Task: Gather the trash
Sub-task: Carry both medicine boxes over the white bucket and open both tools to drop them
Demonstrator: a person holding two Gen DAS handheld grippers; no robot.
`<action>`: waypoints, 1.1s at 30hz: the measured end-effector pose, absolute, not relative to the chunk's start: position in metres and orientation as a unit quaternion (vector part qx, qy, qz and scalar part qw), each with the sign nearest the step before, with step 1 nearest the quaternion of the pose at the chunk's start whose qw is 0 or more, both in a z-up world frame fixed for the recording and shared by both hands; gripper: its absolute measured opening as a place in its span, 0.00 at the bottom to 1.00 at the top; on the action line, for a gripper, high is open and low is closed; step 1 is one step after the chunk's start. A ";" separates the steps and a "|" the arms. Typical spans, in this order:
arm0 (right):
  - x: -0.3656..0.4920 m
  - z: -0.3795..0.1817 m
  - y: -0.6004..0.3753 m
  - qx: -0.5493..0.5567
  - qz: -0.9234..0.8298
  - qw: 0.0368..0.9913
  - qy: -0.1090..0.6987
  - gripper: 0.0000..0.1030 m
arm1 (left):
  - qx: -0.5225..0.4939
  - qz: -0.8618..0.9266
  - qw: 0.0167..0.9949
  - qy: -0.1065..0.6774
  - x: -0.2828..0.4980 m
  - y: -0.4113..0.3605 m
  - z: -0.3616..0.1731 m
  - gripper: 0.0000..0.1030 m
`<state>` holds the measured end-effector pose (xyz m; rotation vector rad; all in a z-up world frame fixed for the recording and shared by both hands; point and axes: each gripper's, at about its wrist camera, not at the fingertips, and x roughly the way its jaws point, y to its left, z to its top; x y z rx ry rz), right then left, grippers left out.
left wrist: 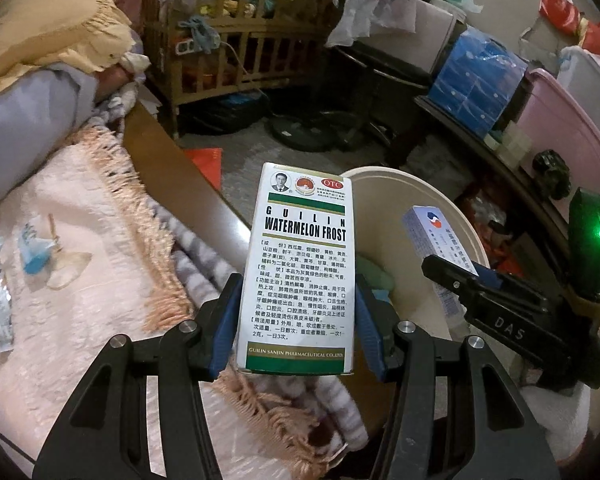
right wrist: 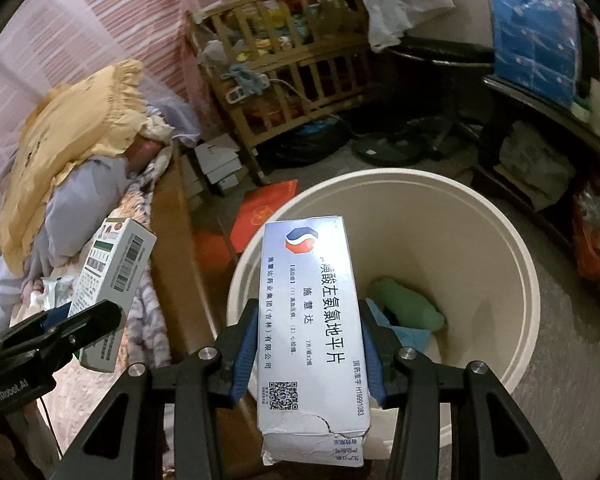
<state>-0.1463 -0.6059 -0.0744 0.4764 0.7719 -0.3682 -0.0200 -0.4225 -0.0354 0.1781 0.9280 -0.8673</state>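
Your left gripper (left wrist: 296, 316) clamps the Watermelon Frost box (left wrist: 300, 268) mid-frame over the bed's edge, your right gripper (right wrist: 308, 344) pinches the blue-white pill box (right wrist: 312, 320) above the bin (right wrist: 500, 216); release next, I'd judge.

black angular tool (left wrist: 296, 322) arms, blue pads (left wrist: 225, 320) (silver screws).

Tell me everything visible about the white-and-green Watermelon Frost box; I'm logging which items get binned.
The Watermelon Frost box is a slim white cardboard carton with green bands, a small portrait, a red OTC mark and dense Chinese text; barcodes run down one narrow side. It looks intact and closed. It stands roughly upright, clamped at its lower sides between the left gripper jaws, above the bed's edge, beside the cream bin.
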 end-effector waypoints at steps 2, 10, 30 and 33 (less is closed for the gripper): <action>-0.147 -0.077 -0.610 0.234 -0.181 0.880 0.372 0.43 | 0.082 -0.409 0.797 0.437 -0.019 -0.428 -0.038 0.50; -0.150 -0.087 -0.623 0.253 -0.196 0.871 0.374 0.43 | 0.071 -0.433 0.776 0.454 -0.014 -0.452 -0.044 0.50; -0.160 -0.095 -0.644 0.290 -0.230 0.855 0.363 0.43 | 0.060 -0.458 0.752 0.471 -0.016 -0.484 -0.056 0.50; -0.162 -0.096 -0.647 0.292 -0.241 0.852 0.361 0.47 | 0.060 -0.467 0.746 0.471 -0.017 -0.487 -0.057 0.51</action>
